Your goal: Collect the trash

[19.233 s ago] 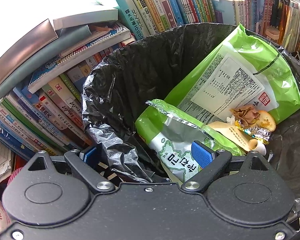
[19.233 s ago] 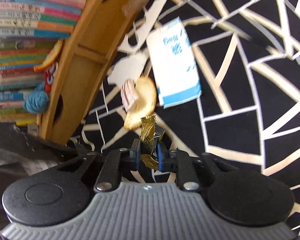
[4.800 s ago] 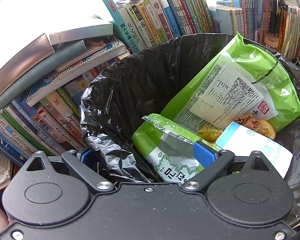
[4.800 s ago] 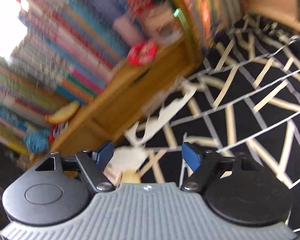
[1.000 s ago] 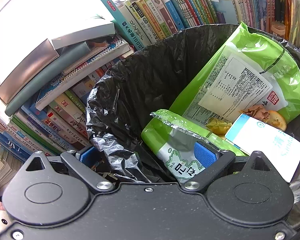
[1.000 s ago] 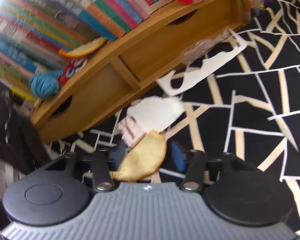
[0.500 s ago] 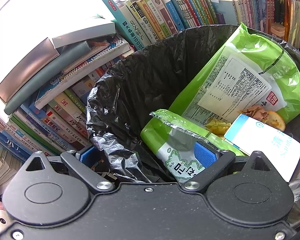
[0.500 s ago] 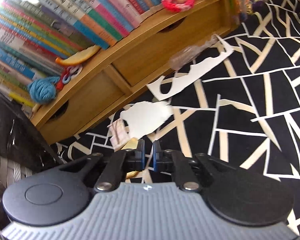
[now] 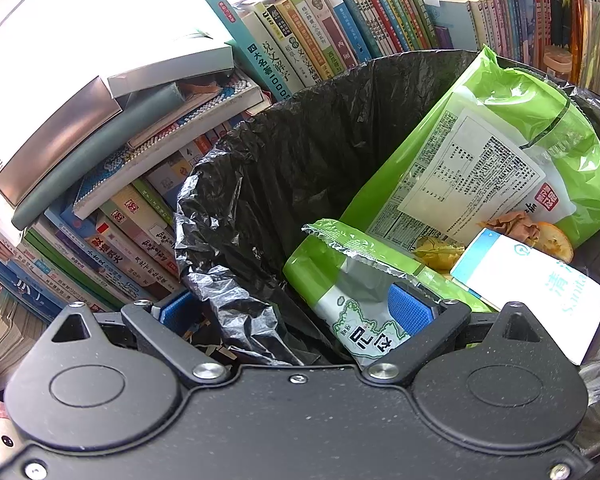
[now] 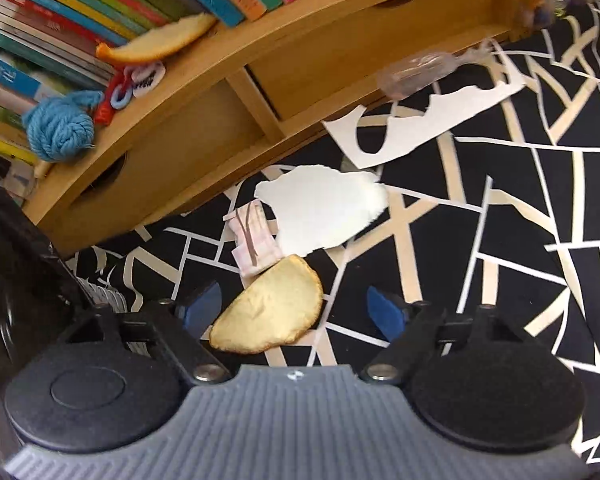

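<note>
Peel is what I'm after, and the pick hasn't landed. Half a second ago my right tool had its pads pressed together on nothing; now the jaws are opening wide. The orange peel lies loose between them on the patterned desk, nearer the nine o'clock pad and touched by neither. I read that as a missed pinch and a reset, so this piece is still to be collected.

The peel lies pale side up. Its long axis runs from about seven o'clock, close under the tool, to about one o'clock, and its rounded edge bulges toward four o'clock. That slant sits diagonal to the line between my pads, so I judge a fresh close would catch it across the narrow width if I come lower first. Its one o'clock tip touches a folded pink wrapper, and a torn white paper lies just beyond that. A longer paper strip and a clear wrapper sit by the wooden shelf at twelve o'clock, all still uncollected.

My left tool is spread and pinches nothing. It straddles the near rim of the black bin bag, which holds green snack bags and a white packet.
</note>
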